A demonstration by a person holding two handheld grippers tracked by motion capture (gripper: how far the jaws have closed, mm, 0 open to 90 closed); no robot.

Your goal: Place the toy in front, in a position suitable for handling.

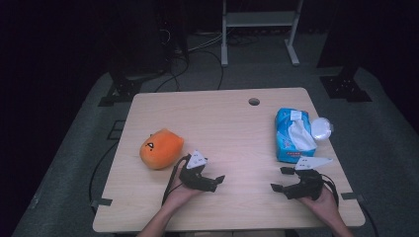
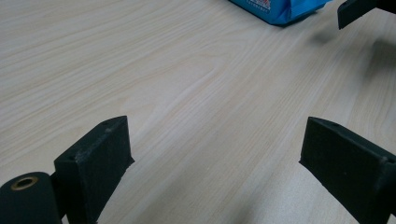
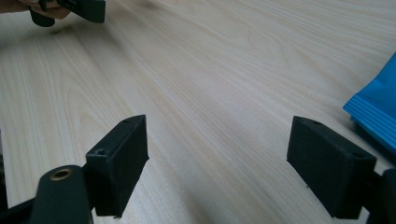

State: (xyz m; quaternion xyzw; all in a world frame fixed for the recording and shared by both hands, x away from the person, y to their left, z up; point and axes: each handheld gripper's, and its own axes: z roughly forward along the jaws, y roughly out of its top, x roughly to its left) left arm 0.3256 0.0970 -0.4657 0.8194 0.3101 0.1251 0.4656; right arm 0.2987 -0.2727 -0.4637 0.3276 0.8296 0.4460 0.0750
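My left gripper (image 1: pixel 217 181) rests low over the near middle of the wooden table (image 1: pixel 227 128), held by a hand and pointing right. In the left gripper view its jaws (image 2: pixel 217 135) stand wide apart with bare wood between them. My right gripper (image 1: pixel 278 179) sits at the near right, pointing left toward the other gripper. Its jaws (image 3: pixel 219 135) are also wide apart over bare wood, nothing between them. An orange plush toy (image 1: pixel 161 148) lies just left of the left gripper. A blue tissue pack (image 1: pixel 294 136) lies just beyond the right gripper.
A small white round object (image 1: pixel 322 129) lies beside the tissue pack, near the table's right edge. A cable hole (image 1: pixel 254 101) is at the far middle. The pack's corner (image 3: pixel 378 112) sits right of the right jaws. Dark floor, cables and a stand surround the table.
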